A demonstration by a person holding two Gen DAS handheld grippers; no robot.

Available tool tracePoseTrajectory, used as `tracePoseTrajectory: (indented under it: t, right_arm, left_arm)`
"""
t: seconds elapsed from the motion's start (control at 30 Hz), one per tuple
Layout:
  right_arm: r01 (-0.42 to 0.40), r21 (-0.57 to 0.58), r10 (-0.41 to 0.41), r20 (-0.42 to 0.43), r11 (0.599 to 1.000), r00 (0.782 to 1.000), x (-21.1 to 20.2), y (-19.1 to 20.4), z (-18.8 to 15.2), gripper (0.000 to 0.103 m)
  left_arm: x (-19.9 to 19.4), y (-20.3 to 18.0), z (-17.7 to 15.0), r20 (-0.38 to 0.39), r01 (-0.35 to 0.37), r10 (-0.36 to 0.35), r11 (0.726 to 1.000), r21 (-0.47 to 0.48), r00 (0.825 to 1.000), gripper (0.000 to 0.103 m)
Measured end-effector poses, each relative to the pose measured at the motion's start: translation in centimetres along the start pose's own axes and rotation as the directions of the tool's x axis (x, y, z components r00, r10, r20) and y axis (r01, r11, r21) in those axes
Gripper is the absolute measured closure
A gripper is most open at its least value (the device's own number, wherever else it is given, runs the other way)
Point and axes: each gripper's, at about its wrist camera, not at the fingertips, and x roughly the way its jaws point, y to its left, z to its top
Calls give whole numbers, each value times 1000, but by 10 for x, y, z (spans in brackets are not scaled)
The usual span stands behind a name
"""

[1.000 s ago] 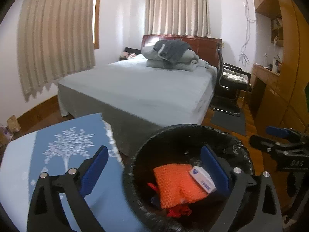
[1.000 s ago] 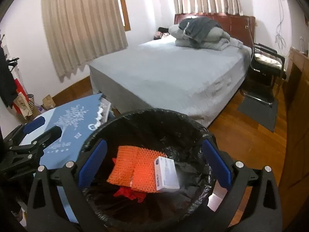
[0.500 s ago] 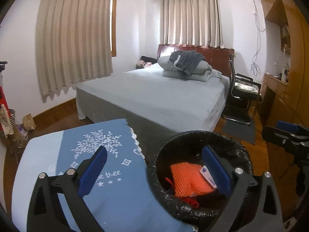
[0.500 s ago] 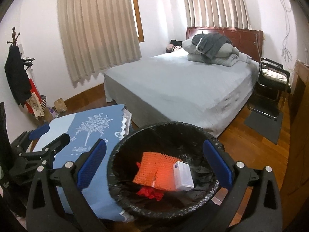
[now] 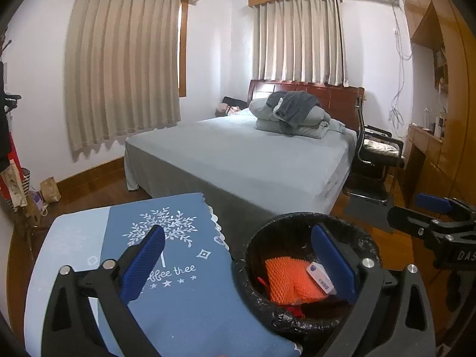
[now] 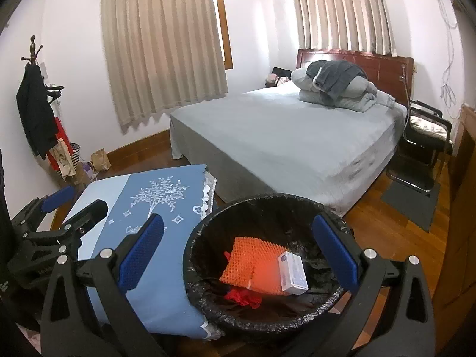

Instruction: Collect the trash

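A round bin with a black liner point(image 6: 205, 303) point(image 5: 255, 294) stands beside a small table. Inside it lie an orange foam net point(image 6: 253, 263) point(image 5: 287, 279), a small white box point(image 6: 293, 272) point(image 5: 319, 276) and a red scrap point(image 6: 242, 296). My right gripper point(image 6: 238, 255) hangs open above the bin and holds nothing. My left gripper point(image 5: 238, 261) is open too, with its left finger over the table's blue cloth point(image 5: 184, 291) and its right finger over the bin. Each gripper shows at the edge of the other's view.
A large bed with a grey cover point(image 6: 285, 136) fills the room behind the bin. A black chair point(image 6: 425, 136) and wooden cabinets point(image 5: 440, 136) stand at the right. A coat rack with bags point(image 6: 38, 110) stands by the left wall. Wooden floor point(image 6: 395, 226) lies right of the bin.
Both grippers have pulled up and back from the bin, so it looks smaller and lower. More of the blue cloth and the room shows. Both stay open.
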Motion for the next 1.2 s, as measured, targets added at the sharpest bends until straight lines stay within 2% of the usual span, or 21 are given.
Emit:
tracePoseTrajectory:
  t: [1.2]
  right_arm:
    - [-2,-6,2,0,1000,1000,0,4,-1,5]
  left_arm:
    - [-8,-2,4,1,-9,9,1000,-7,1000,6]
